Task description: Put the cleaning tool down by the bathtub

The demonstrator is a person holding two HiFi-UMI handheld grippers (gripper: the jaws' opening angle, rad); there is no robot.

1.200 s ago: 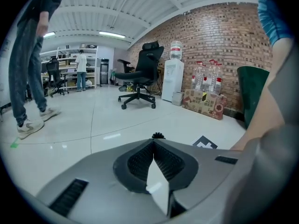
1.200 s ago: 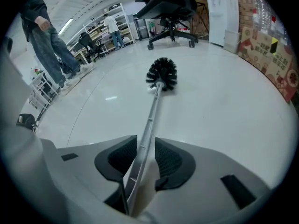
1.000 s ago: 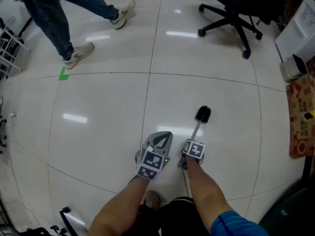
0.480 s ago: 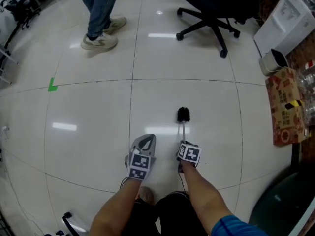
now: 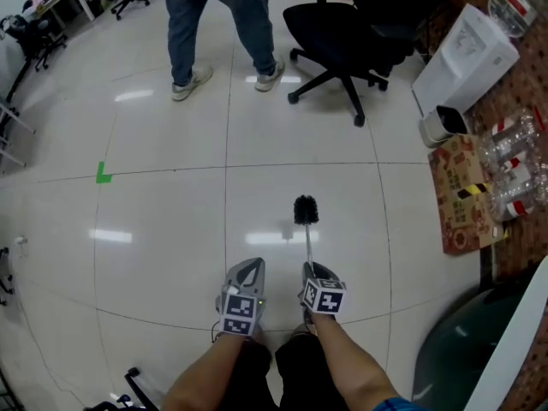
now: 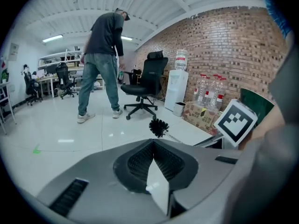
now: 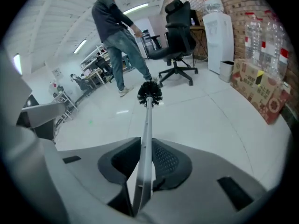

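My right tongs (image 5: 310, 269) are clamping the grey handle of the one toilet brush (image 5: 308, 238); the jaws have just been closing with that handle between them. My left tongs (image 5: 248, 269) are pressing together on nothing, riding just beside the right pair. I am holding the brush so that it is pointing away from me over the white tiled floor (image 5: 171, 229), its black bristle head leading.

The dark green tub (image 5: 462, 349) is sitting at my lower right, well apart from the brush head.

I am counting one office chair (image 5: 342, 37), one person (image 5: 223, 24) standing beside it, one white water dispenser (image 5: 467, 50), one small bin (image 5: 441, 124), one cardboard box (image 5: 458, 191) and one green tape mark (image 5: 104, 173). Bare floor is lying open ahead and to my left; the box and the tub are hemming in my right.
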